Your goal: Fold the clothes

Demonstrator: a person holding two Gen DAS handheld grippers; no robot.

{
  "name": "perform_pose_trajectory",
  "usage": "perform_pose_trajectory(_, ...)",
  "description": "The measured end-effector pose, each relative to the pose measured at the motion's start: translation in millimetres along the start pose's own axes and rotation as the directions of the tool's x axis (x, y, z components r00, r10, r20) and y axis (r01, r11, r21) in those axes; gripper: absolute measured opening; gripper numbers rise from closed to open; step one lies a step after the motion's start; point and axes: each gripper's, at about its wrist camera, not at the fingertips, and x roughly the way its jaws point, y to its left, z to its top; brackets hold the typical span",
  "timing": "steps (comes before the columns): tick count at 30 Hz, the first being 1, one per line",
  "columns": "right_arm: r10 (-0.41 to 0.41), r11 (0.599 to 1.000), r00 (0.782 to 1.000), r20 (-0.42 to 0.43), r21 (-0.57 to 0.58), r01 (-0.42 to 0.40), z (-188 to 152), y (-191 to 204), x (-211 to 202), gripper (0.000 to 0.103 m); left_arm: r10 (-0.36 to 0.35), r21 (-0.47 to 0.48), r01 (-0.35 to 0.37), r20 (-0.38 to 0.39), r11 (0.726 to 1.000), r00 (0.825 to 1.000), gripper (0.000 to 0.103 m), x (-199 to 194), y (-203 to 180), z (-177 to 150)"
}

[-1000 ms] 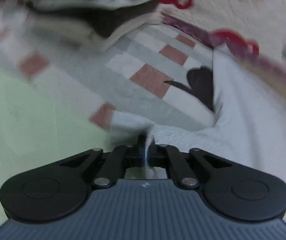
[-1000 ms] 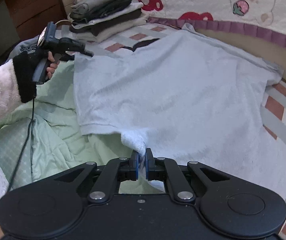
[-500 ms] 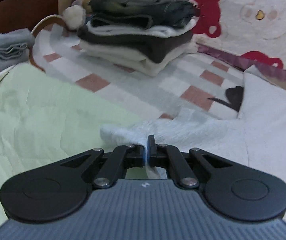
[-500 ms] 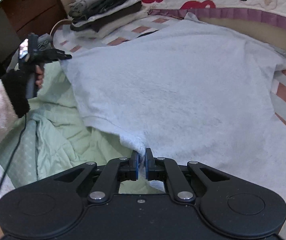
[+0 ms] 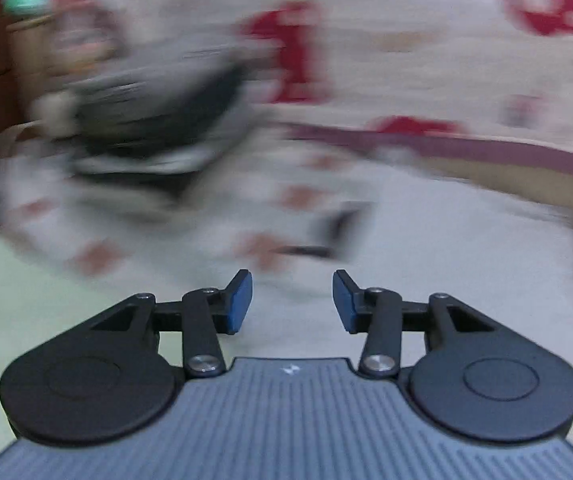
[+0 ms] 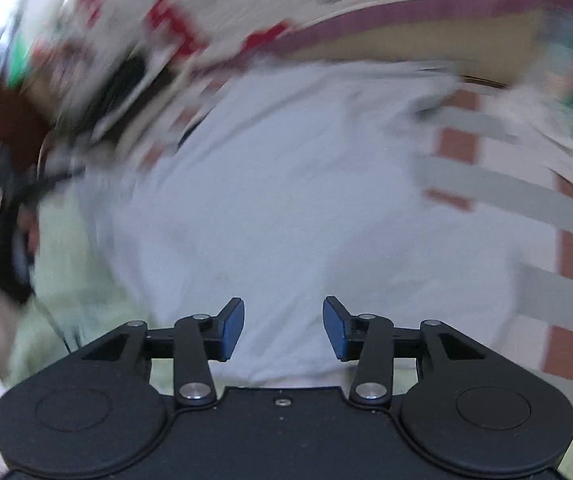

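Note:
A pale blue-white shirt [image 6: 286, 200] lies spread flat on the bed; it also shows in the left wrist view [image 5: 446, 272]. My right gripper [image 6: 283, 328] is open and empty just above the shirt's near hem. My left gripper [image 5: 292, 306] is open and empty over the shirt's left edge. In the right wrist view the left gripper [image 6: 10, 200] shows blurred at the far left. Both views are blurred by motion.
A stack of folded dark and white clothes [image 5: 146, 128] sits at the back left on the checked sheet [image 6: 506, 188]. A green blanket [image 5: 26, 320] lies to the left. A padded wall with red prints [image 5: 406, 40] runs behind the bed.
Both grippers have opened and let go of the shirt's hem corners. The shirt now lies flat, and both cameras are swinging.

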Motion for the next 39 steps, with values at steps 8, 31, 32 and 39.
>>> perform_pose_trajectory(8,0.019,0.707,1.0,-0.023,0.708,0.003,-21.0,-163.1,14.8,0.054,-0.485,0.315,0.545,-0.252,0.777,0.837,0.044,0.8,-211.9,-24.6)
perform_pose_trajectory(31,0.064,0.468,0.94,0.335,0.822,-0.325,-100.7,-199.1,118.4,0.058,-0.474,0.271,0.584,-0.377,0.766,0.796,0.044,62.2,-325.2,-77.5)
perform_pose_trajectory(32,0.046,0.475,0.929,0.367,0.81,-0.344,-97.5,-198.9,117.5,0.058,-0.485,0.273,0.597,-0.383,0.754,0.787,0.044,59.6,-325.4,-79.0)
perform_pose_trajectory(39,-0.062,0.754,0.849,0.525,0.582,-0.304,-61.2,-168.9,70.8,0.009,-0.536,0.377,0.696,-0.45,0.612,0.715,0.044,13.2,-327.1,-97.0)
